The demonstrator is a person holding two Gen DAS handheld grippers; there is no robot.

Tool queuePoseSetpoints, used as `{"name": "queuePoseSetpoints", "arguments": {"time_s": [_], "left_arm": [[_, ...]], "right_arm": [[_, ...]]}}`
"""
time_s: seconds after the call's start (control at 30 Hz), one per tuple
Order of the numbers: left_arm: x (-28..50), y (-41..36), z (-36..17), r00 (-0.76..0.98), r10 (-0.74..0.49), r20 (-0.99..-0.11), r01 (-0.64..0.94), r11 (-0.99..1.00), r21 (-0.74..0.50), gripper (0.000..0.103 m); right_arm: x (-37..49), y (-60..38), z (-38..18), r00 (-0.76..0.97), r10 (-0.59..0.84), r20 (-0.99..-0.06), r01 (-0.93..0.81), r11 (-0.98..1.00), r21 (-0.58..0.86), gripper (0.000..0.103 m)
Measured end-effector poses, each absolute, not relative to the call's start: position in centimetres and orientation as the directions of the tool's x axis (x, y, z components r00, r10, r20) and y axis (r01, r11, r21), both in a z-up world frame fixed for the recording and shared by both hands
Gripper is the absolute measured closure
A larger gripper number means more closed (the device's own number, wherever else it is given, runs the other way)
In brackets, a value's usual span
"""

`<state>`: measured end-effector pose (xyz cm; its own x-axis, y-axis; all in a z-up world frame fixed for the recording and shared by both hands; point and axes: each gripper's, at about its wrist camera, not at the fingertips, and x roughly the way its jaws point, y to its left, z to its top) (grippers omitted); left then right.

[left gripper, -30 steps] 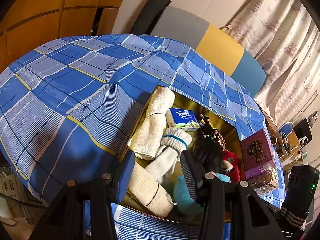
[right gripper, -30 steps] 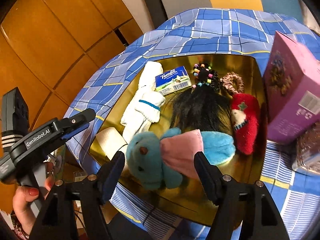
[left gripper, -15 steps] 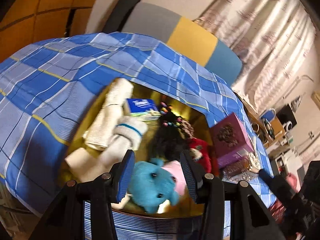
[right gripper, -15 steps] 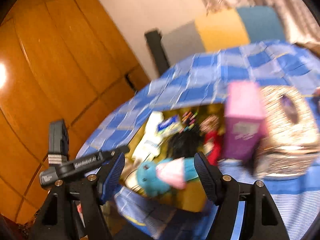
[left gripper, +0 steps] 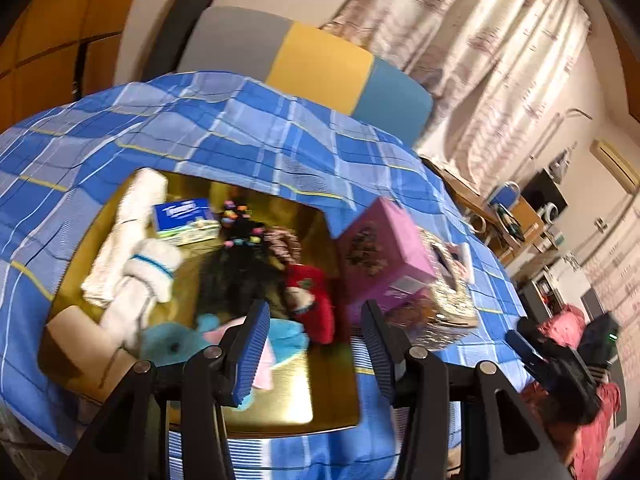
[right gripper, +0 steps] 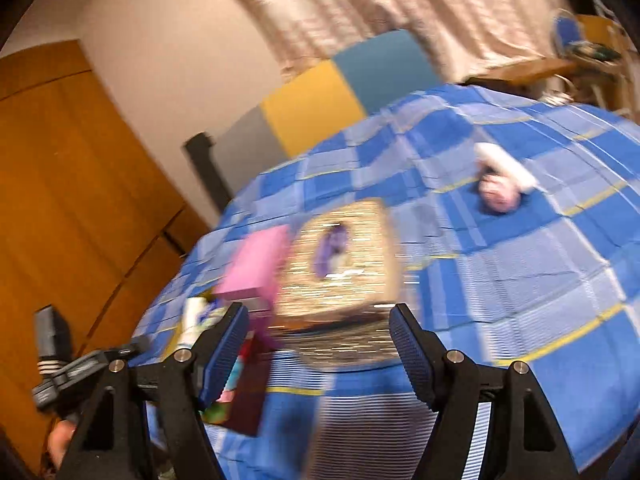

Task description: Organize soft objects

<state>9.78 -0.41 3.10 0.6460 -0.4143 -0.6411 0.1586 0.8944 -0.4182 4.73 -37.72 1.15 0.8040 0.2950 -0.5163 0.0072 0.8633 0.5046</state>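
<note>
A gold tray (left gripper: pixel 280 400) on the blue checked cloth holds a teal and pink plush toy (left gripper: pixel 168 344), white socks (left gripper: pixel 152 264), a rolled white towel (left gripper: pixel 132 208), a black wig (left gripper: pixel 236 276) with coloured beads and a red plush (left gripper: pixel 316 296). My left gripper (left gripper: pixel 316 352) hangs open over the tray's near right corner, empty. My right gripper (right gripper: pixel 318 352) is open and empty too, facing a glittery gold box (right gripper: pixel 340 276). Farther out on the cloth, blurred, lies a small pink and white soft thing (right gripper: pixel 504 184).
A pink carton (left gripper: pixel 380 252) stands between the tray and the glittery box (left gripper: pixel 448 300). A blue tissue pack (left gripper: pixel 184 216) lies in the tray. A grey, yellow and blue cushion (left gripper: pixel 320 68) is behind the table, with curtains and a cluttered desk (left gripper: pixel 508 216) to the right.
Both views have swung to the right. The right gripper left the tray and now faces the glittery box and the cloth beyond it. The left gripper moved from the tray's left part to its right corner.
</note>
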Motion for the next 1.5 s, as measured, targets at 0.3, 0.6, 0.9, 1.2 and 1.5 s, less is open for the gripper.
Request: {"name": "queuePoseSetpoints", "arguments": {"time_s": [0.3,0.6,0.9,1.2,1.5], "left_arm": [[9.2,-7.0,6.0,0.596,-0.491,-0.636,0.32,0.871,-0.373,0.052],[10.4,-14.1,7.7,0.523,-0.531,-0.667,0.421,0.841,-0.339,0.052],[11.9,-19.2,7.8,0.458,-0.557,-0.693,0.481,0.811,-0.333,0.052],[13.9,-25.6,7.5,0.374,-0.574,-0.728,0.506,0.785,-0.358,0.052],[16.4,-33.6,6.8,0.331,-0.544,-0.771,0.519,0.787,-0.333,0.052]], "right_arm": [[14.2,-50.8,-0.3,0.786,0.056,-0.616,0.152,0.948,0.28,0.026],[27.0,-56.8,-4.0,0.675,0.169,-0.718,0.075,0.953,0.294,0.026],[29.2,-58.0,-7.1,0.619,0.232,-0.75,0.093,0.927,0.364,0.051],[23.8,-60.9,-5.0,0.616,0.252,-0.746,0.16,0.888,0.432,0.078],[19.1,-66.8,-8.5,0.628,0.322,-0.709,0.328,0.716,0.616,0.081]]}}
